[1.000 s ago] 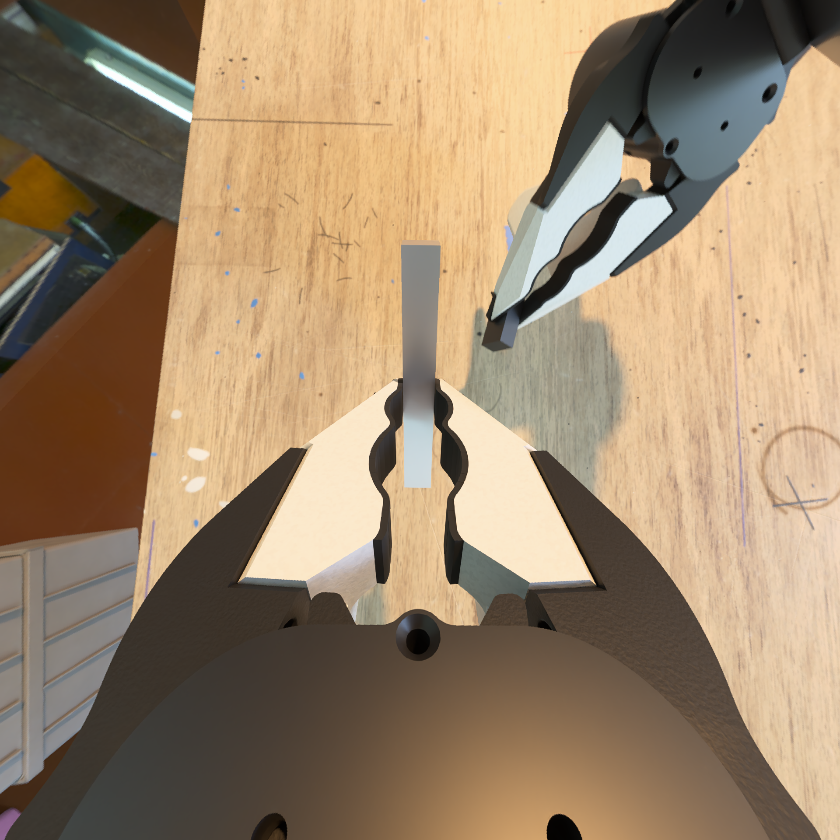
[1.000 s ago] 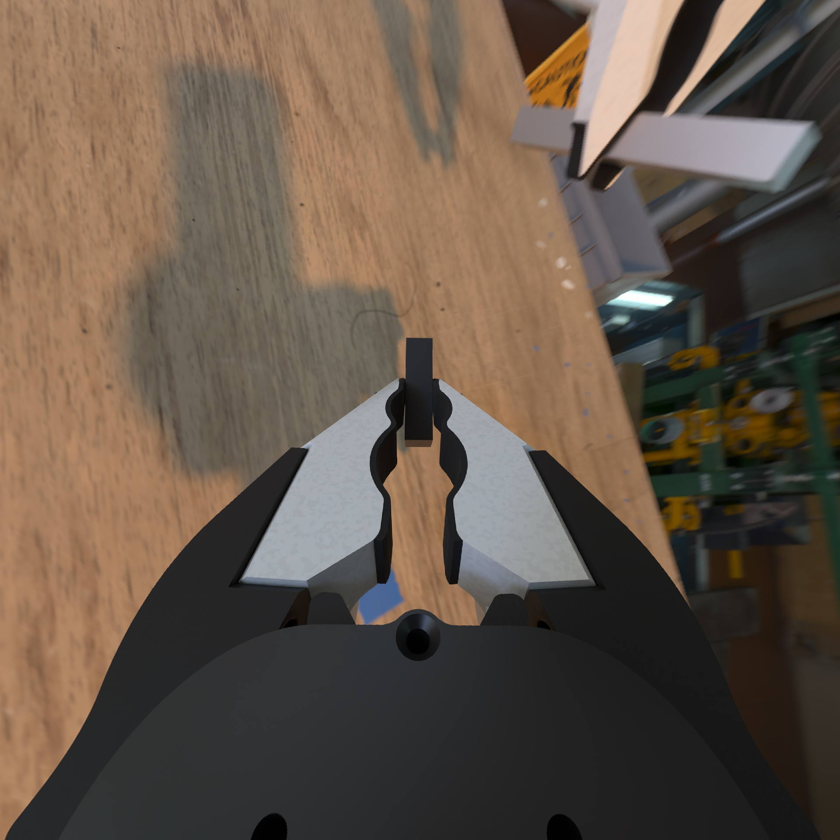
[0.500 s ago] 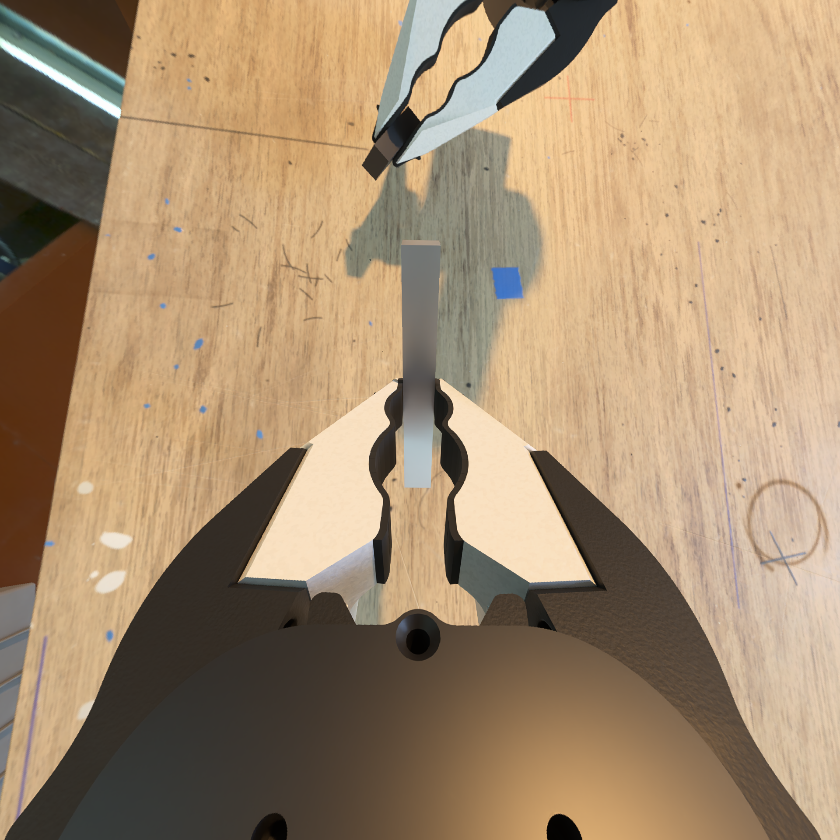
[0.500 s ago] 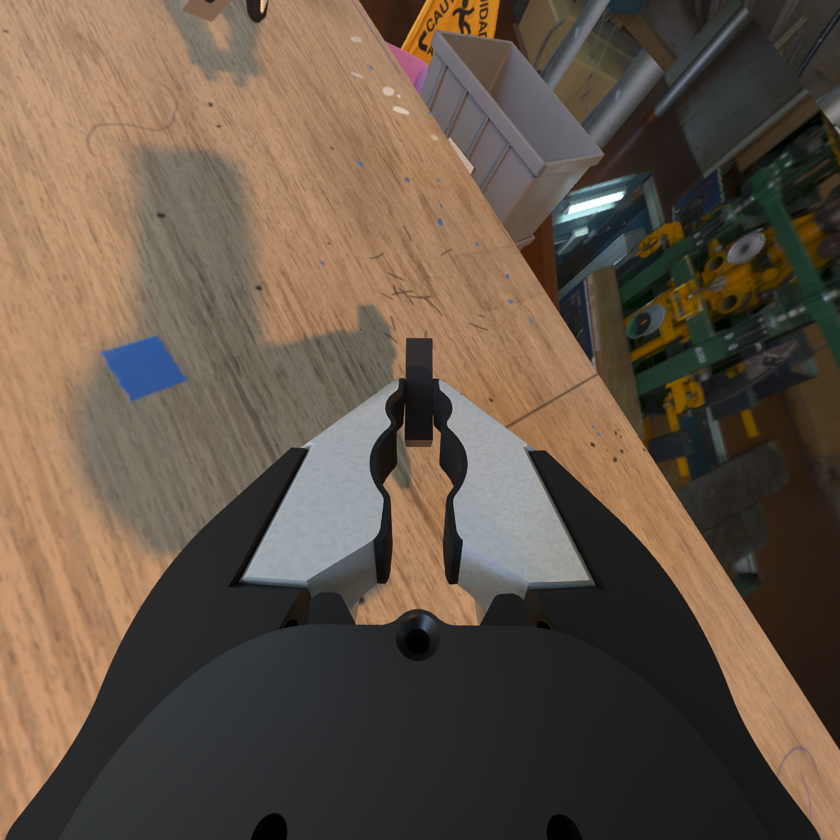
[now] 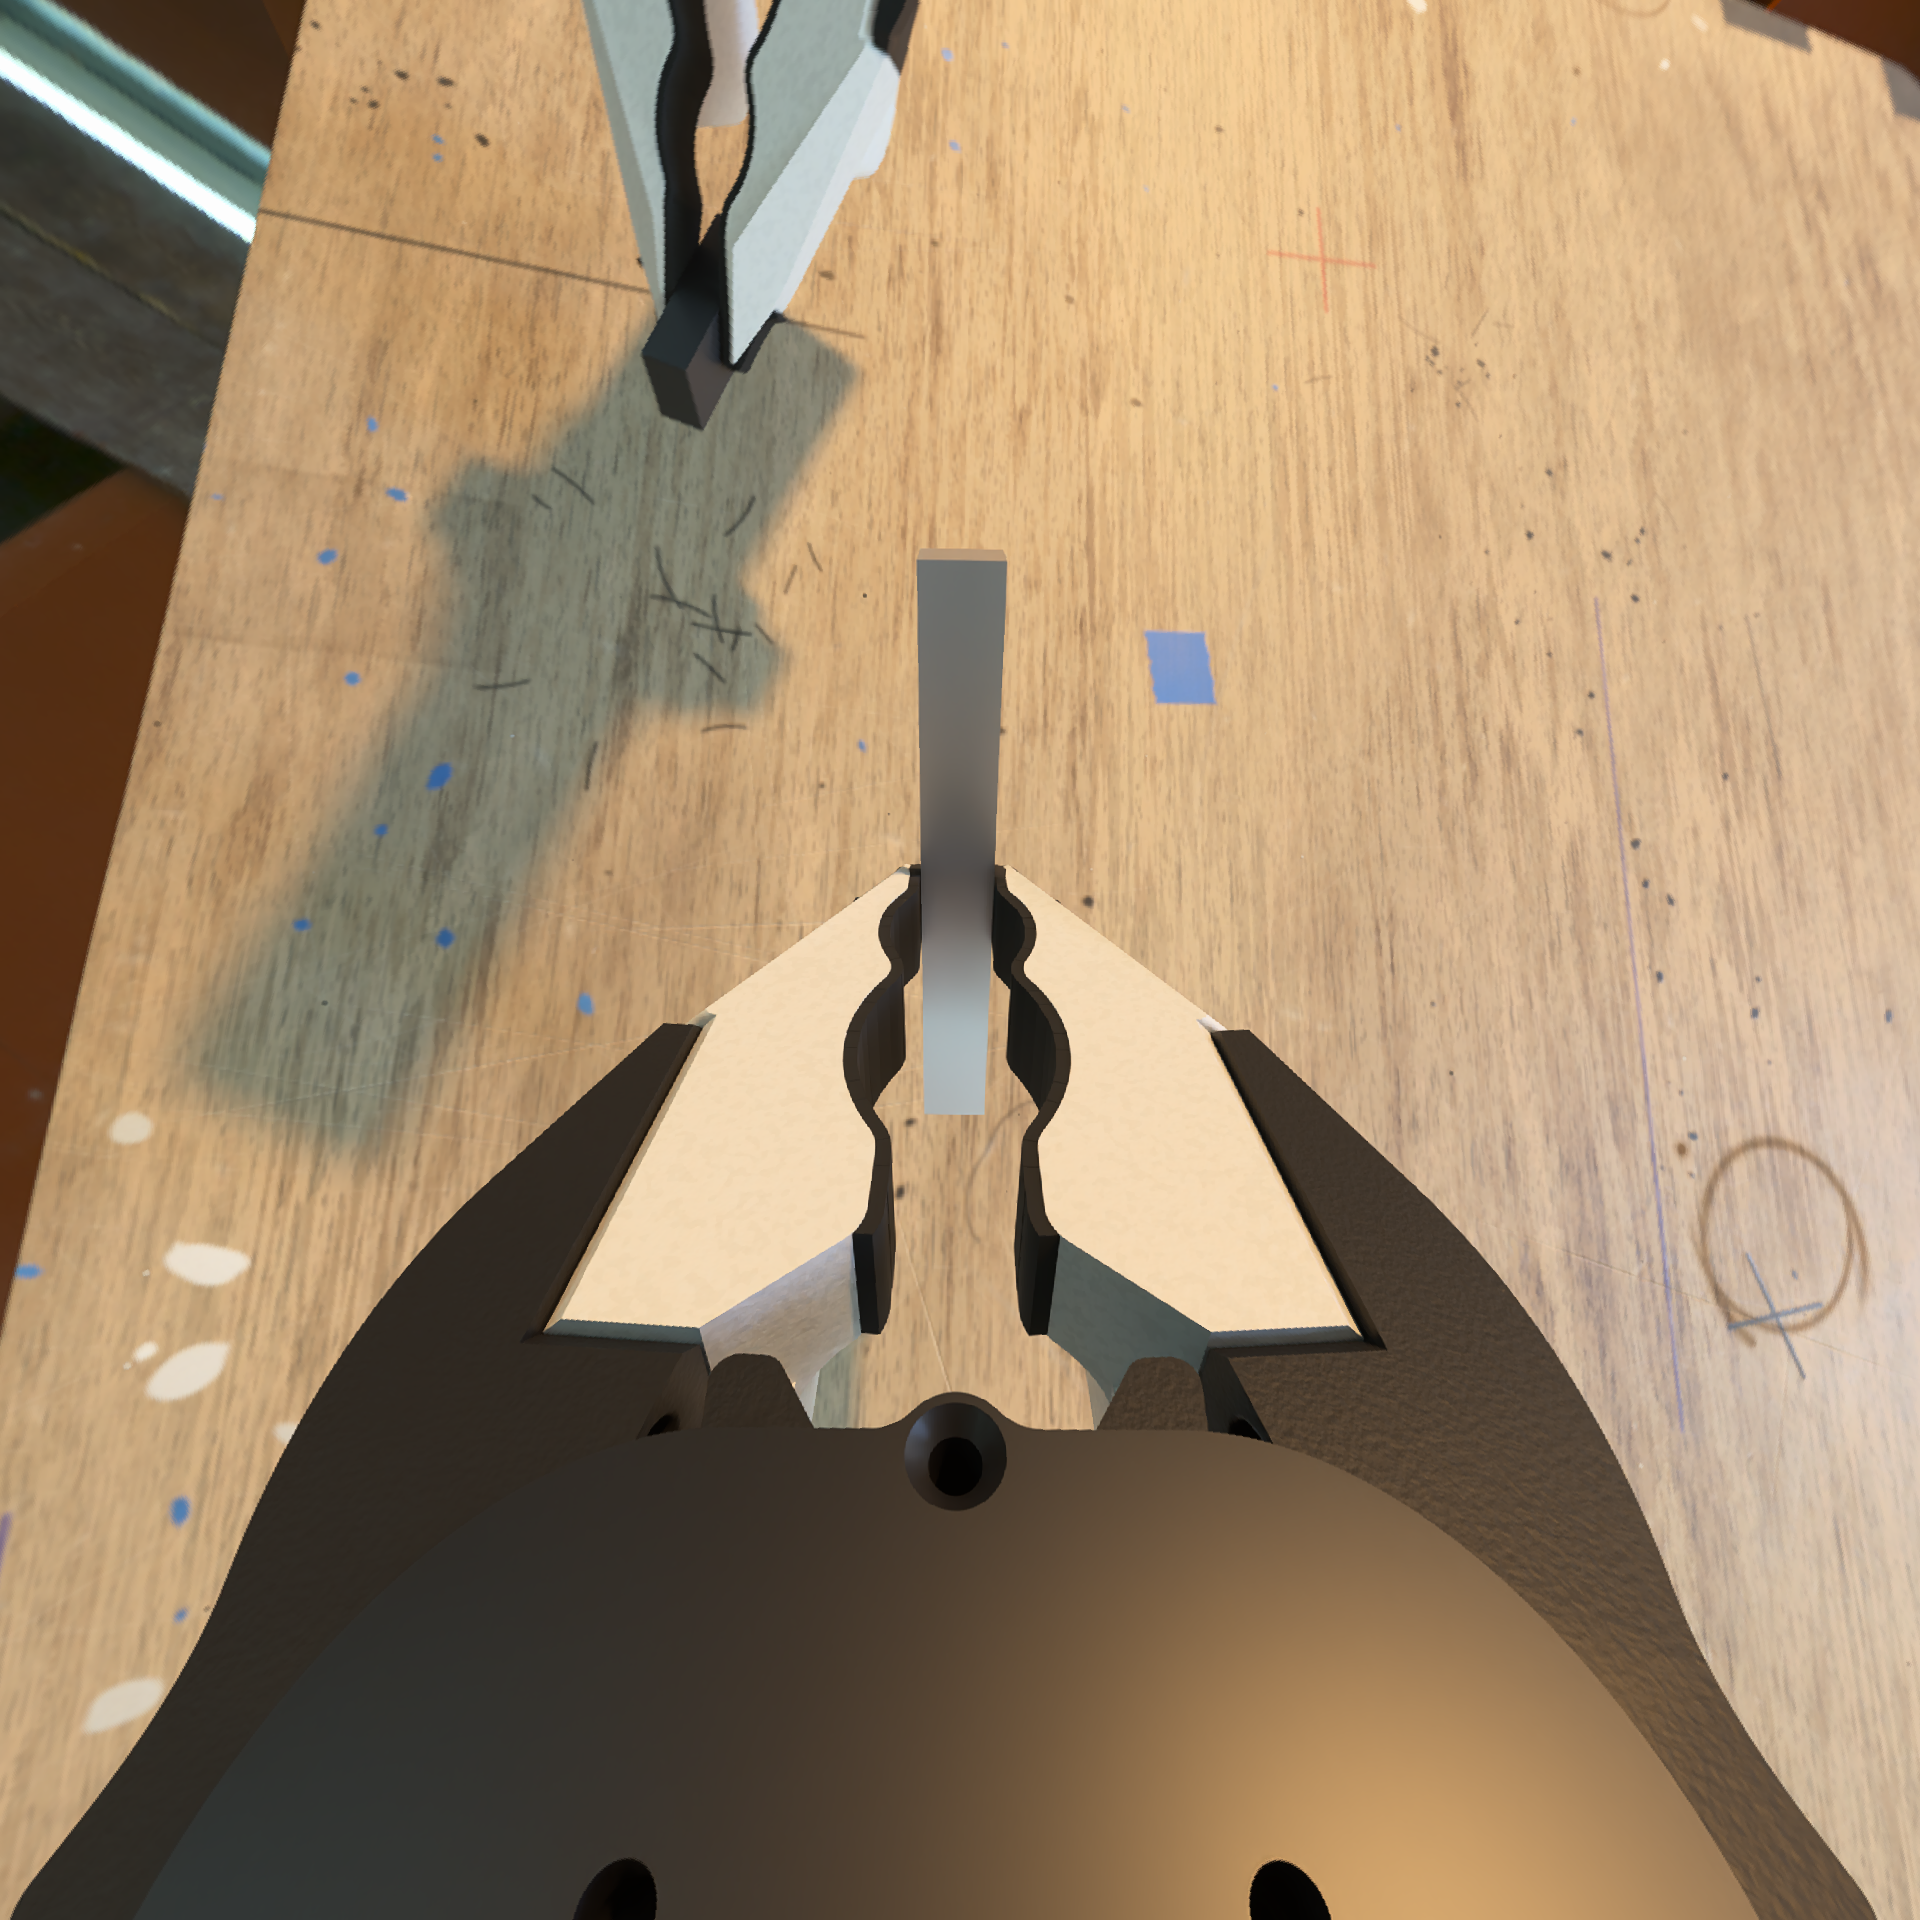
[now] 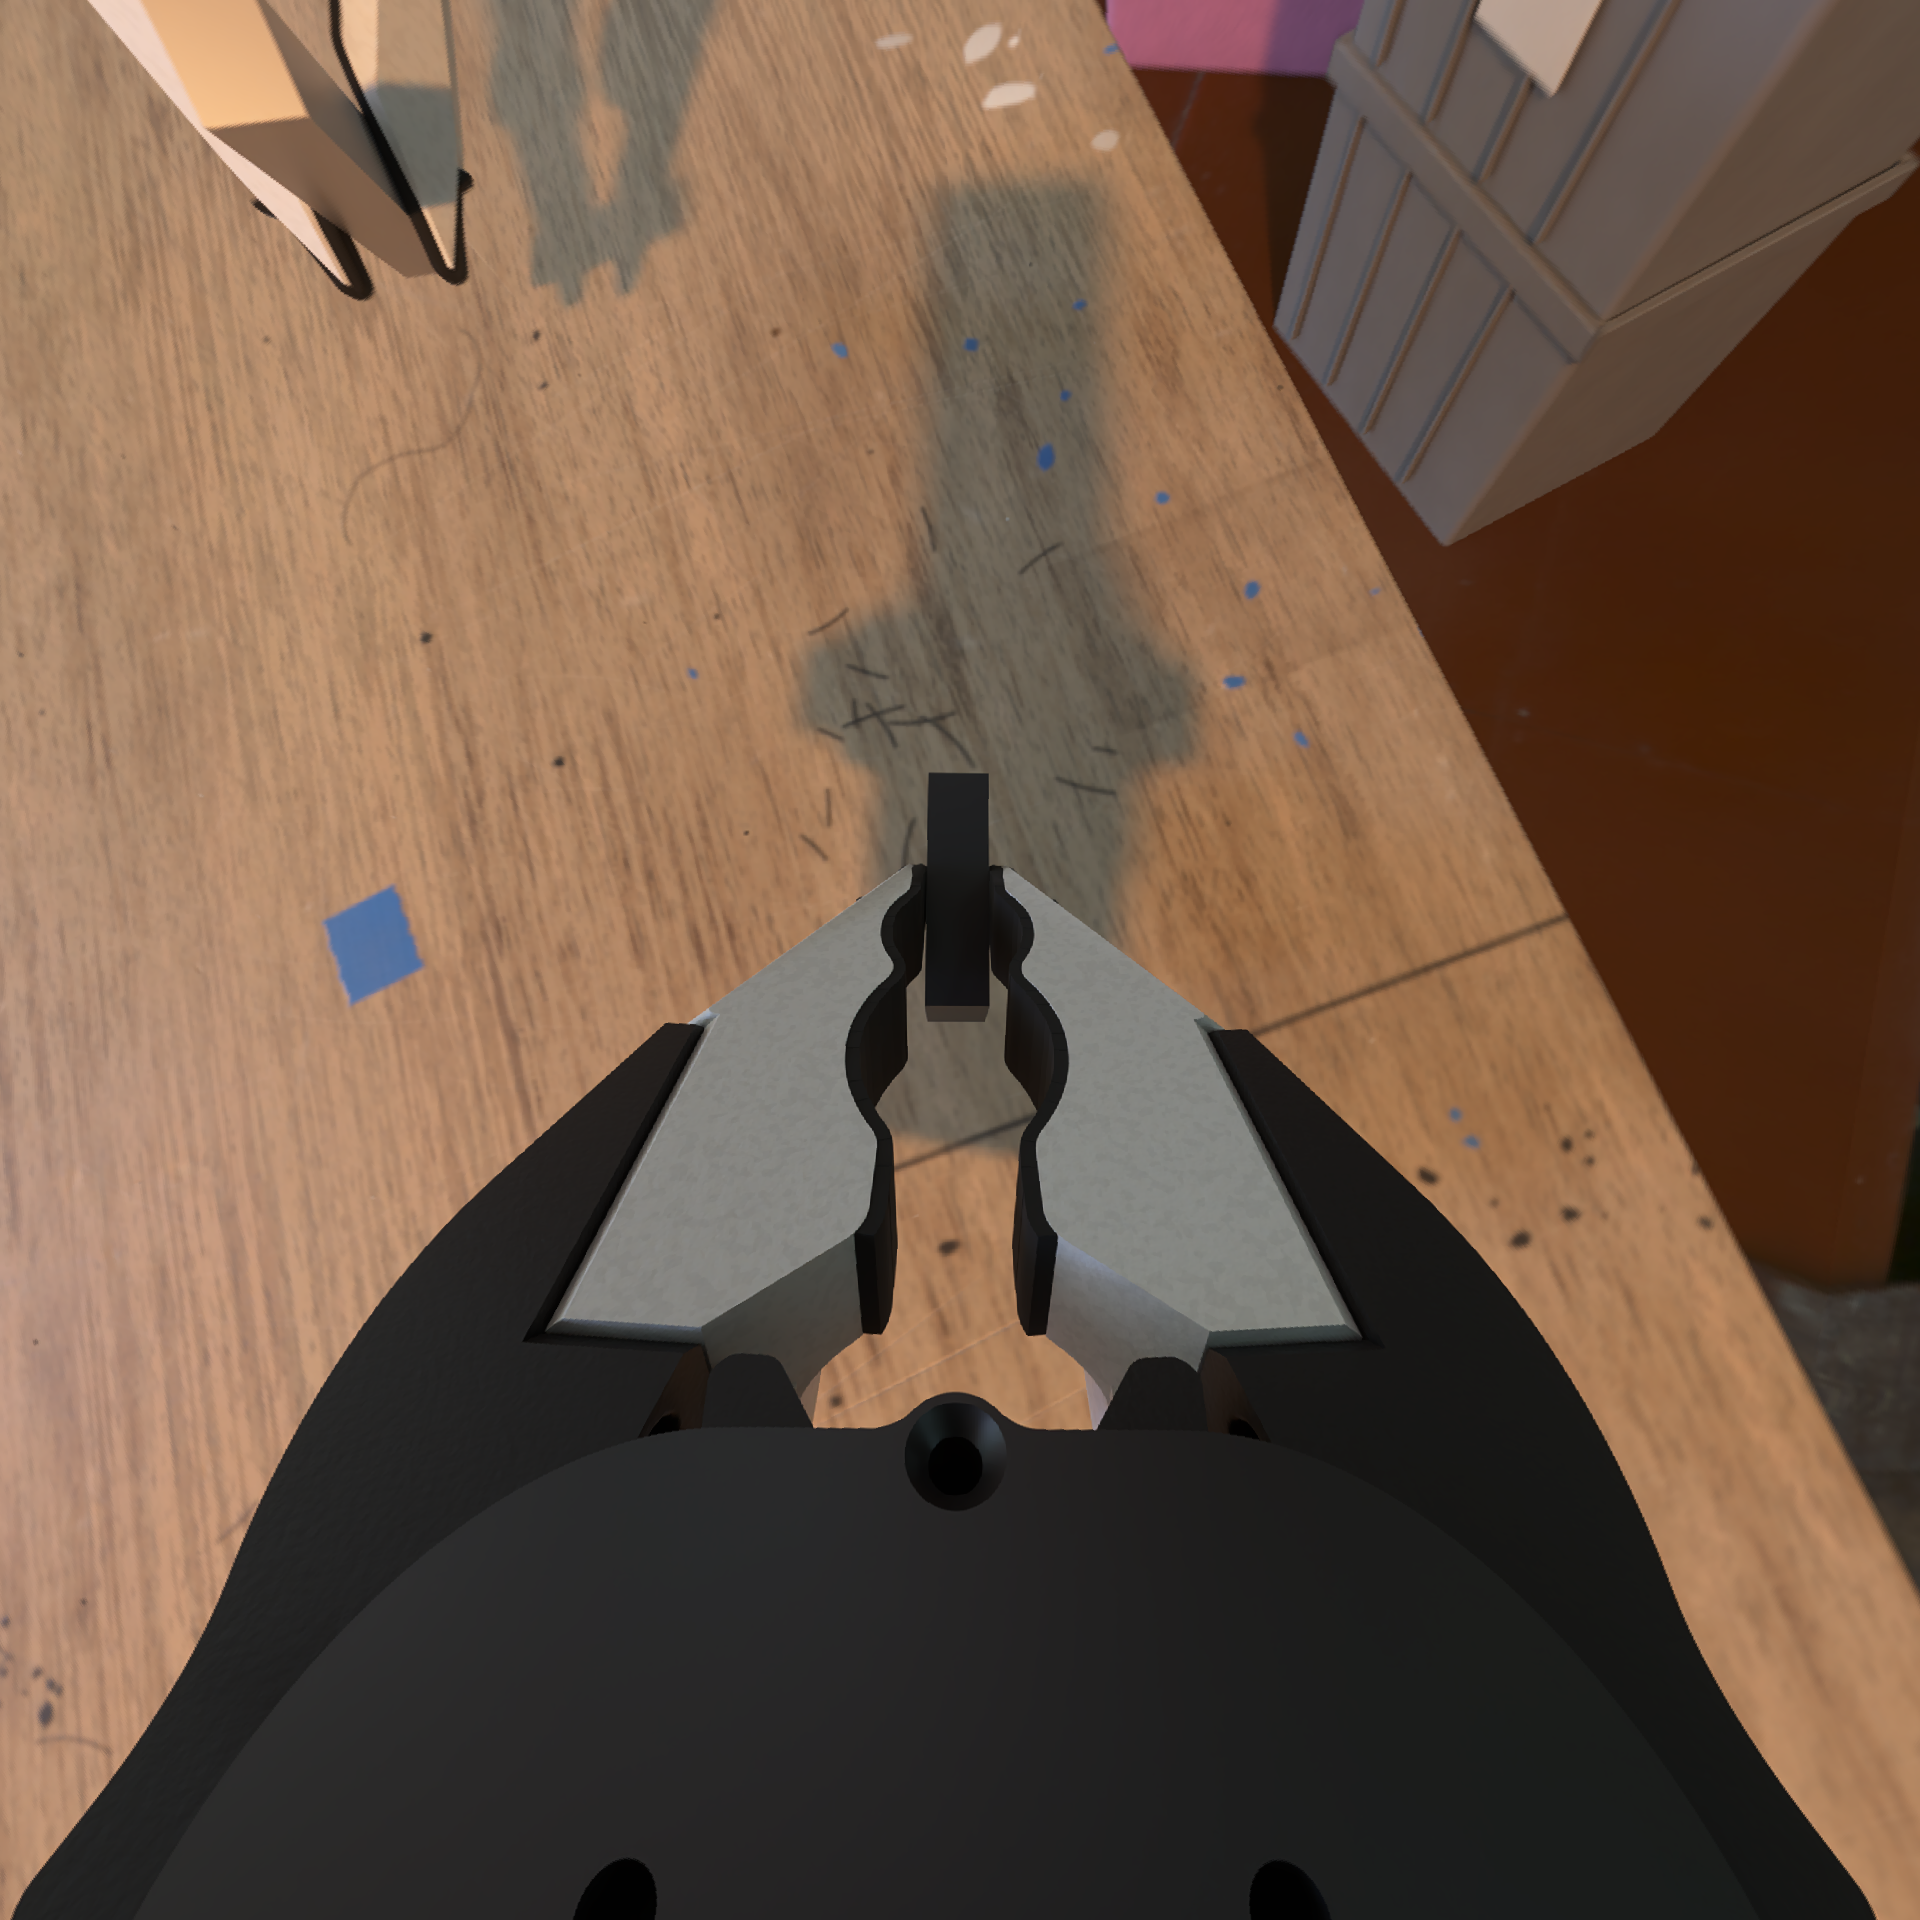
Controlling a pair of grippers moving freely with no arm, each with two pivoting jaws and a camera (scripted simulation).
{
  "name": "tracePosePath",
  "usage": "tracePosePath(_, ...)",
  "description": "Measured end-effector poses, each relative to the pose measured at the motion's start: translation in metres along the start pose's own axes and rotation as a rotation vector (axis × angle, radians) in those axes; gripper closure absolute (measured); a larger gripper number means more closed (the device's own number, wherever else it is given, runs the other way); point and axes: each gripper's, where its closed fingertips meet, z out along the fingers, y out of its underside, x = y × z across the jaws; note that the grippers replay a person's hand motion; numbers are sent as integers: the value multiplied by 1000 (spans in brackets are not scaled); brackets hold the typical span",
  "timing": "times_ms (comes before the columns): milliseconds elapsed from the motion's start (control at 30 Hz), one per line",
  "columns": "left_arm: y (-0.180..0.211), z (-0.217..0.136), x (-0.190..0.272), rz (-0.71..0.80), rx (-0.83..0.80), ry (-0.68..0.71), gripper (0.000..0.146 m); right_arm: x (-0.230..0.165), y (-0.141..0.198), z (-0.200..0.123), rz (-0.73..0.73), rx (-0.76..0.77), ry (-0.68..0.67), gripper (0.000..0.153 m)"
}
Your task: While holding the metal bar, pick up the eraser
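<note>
My left gripper (image 5: 957, 883) is shut on a flat grey metal bar (image 5: 961, 727) that sticks out forward above the wooden table (image 5: 1351, 623). My right gripper (image 6: 957, 883) is shut on a small black eraser (image 6: 956, 831) and holds it above the table. In the left wrist view the right gripper (image 5: 717, 312) hangs at the top, left of the bar's tip, with the eraser (image 5: 681, 379) at its fingertips. In the right wrist view the left gripper's fingers (image 6: 301, 156) show at the top left; the bar is not visible there.
A blue tape square (image 5: 1179, 667) lies on the table right of the bar; it also shows in the right wrist view (image 6: 372, 943). A grey ribbed bin (image 6: 1558, 260) and a pink box (image 6: 1216, 31) stand beyond the table's right edge (image 6: 1351, 499). A drawn circle (image 5: 1779, 1242) marks the wood.
The right gripper, still holding the eraser, has swung from right of the bar to the far left of its tip. The left gripper keeps the bar and has drifted over the table.
</note>
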Motion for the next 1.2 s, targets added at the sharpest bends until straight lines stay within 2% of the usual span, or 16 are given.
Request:
tracePosePath(133, -3, 2, -5, -40, 38, 15, 134, 14, -1, 8, -26, -58, -5, 142)
tracePosePath(333, -9, 6, -11, -101, 87, 30, 134, 9, 4, 9, -9, -93, -74, 142)
tracePosePath(467, -11, 6, -12, -101, 99, 26, 134, 8, -7, 5, -9, -74, -123, 142)
tracePosePath(600, -11, 3, -12, -93, 93, 14, 134, -3, -24, -1, -13, -97, -244, 142)
tracePosePath(700, -11, 0, -14, -91, 101, 6, 134, -19, -36, -8, -2, -127, -389, 142)
tracePosePath(833, -13, -1, -15, -110, 128, 21, 134, -32, -39, -12, 21, -208, -500, 142)
tracePosePath(1000, -10, 1, -16, -111, 115, 19, 134, -36, -33, -14, 40, -266, -541, 142)
tracePosePath(1200, -10, -1, -17, -108, 112, 9, 134, -29, -39, -17, 61, -227, -563, 142)
